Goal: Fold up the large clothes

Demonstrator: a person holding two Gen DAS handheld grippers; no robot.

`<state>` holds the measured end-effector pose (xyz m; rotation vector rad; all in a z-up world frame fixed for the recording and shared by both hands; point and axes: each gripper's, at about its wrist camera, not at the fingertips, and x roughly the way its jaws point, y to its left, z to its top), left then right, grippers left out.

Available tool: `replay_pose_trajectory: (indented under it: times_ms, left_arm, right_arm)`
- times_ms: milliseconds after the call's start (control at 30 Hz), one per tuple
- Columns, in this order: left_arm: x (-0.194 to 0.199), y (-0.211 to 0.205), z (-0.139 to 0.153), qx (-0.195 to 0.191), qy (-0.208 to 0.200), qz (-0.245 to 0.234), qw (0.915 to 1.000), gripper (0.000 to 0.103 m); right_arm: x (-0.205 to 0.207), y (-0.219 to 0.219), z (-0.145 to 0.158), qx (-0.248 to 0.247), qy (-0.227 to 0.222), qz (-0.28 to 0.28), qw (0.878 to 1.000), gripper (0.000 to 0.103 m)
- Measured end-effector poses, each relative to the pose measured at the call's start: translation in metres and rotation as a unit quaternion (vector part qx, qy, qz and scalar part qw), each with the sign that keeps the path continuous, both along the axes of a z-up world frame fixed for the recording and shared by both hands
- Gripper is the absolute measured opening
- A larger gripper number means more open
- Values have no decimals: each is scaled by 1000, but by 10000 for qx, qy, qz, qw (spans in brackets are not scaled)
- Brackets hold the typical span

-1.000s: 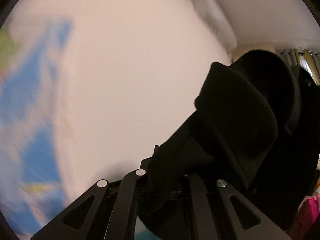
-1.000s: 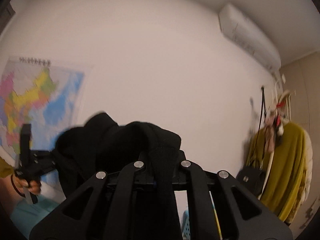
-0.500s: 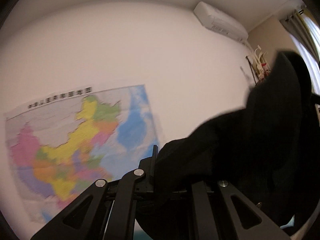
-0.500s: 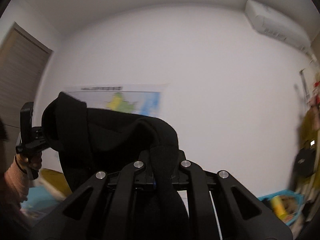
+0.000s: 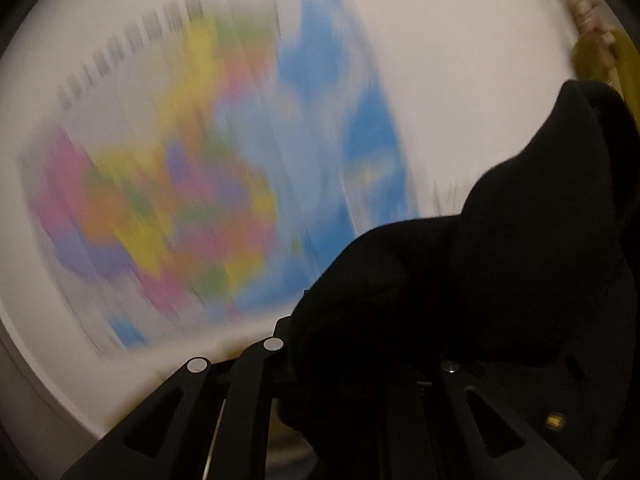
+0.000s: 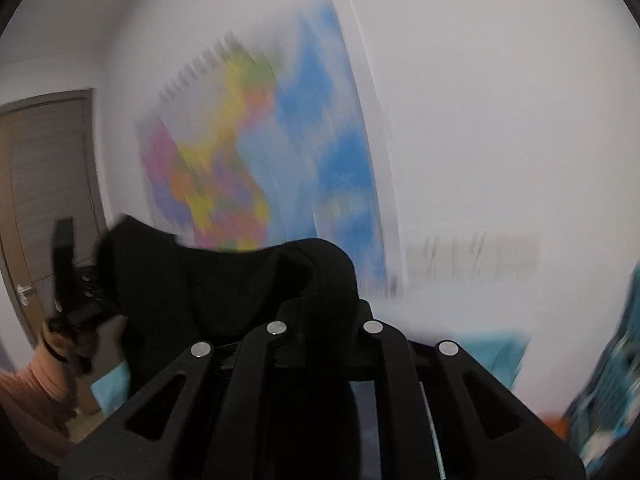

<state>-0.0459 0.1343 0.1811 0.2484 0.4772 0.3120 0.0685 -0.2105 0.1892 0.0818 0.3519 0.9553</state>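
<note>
A large black garment (image 5: 500, 264) hangs in the air between both grippers. My left gripper (image 5: 352, 344) is shut on one edge of it; the cloth bunches over the fingers and rises to the right. My right gripper (image 6: 324, 316) is shut on another edge of the black garment (image 6: 224, 292), which stretches left to the left gripper (image 6: 70, 280), held in the person's hand. Both views are motion-blurred and face the wall.
A coloured wall map (image 5: 208, 168) hangs on the white wall, also in the right wrist view (image 6: 260, 160). A brown door (image 6: 44, 184) is at the left. A yellow garment (image 5: 616, 60) hangs at the far right. Blue items (image 6: 612, 380) lie low right.
Both grippers have swung down and tilted, still holding the garment; the map now fills both views with motion blur, and the air conditioner has left view.
</note>
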Motion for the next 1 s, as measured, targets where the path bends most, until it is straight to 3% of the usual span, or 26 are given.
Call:
replay_pose_trajectory:
  times_ms: [67, 167, 267, 367, 500, 600, 633, 667, 700, 733, 767, 900, 1000]
  left_arm:
    - [55, 30, -59, -440, 633, 169, 9969, 4]
    - [109, 56, -131, -955, 1376, 309, 9854, 4]
    - [144, 70, -173, -1056, 1604, 461, 9803, 3]
    - [163, 88, -173, -1310, 1579, 420, 9778, 3]
    - [178, 106, -167, -1468, 1638, 474, 9744, 4]
    - [194, 121, -186, -1423, 1891, 814, 9682, 22]
    - [198, 125, -194, -1315, 1957, 946, 9672, 43]
    - [200, 128, -200, -1275, 2051, 956, 9657, 50]
    - [198, 128, -204, -1269, 2100, 921, 9651, 49]
    - [193, 128, -206, -1241, 2119, 888, 9653, 49]
    - [189, 130, -206, -1225, 2095, 871, 9662, 51]
    - [145, 135, -186, -1307, 1751, 366, 9752, 64]
    - [95, 131, -162, -1226, 1485, -103, 9812, 72]
  right_arm:
    - [44, 30, -46, -435, 573, -134, 9973, 8]
    - [96, 69, -118, -1126, 1249, -234, 9855, 8]
    - [128, 89, -169, -1415, 1653, -361, 9754, 8]
    - [148, 76, -173, -999, 2007, -439, 9736, 8]
    - [169, 80, -167, -866, 2059, -438, 9738, 8]
    - [192, 98, -192, -1263, 2216, -594, 9651, 11]
    - [198, 100, -197, -1406, 2272, -670, 9613, 19]
    - [201, 102, -205, -1557, 2329, -772, 9568, 33]
    - [205, 104, -214, -1684, 2451, -925, 9503, 39]
    - [204, 100, -218, -1706, 2538, -994, 9469, 57]
    - [204, 94, -219, -1627, 2665, -1060, 9441, 66]
    - [178, 67, -204, -1610, 2538, -903, 9495, 67]
    - [128, 40, -191, -1741, 2301, -537, 9560, 69]
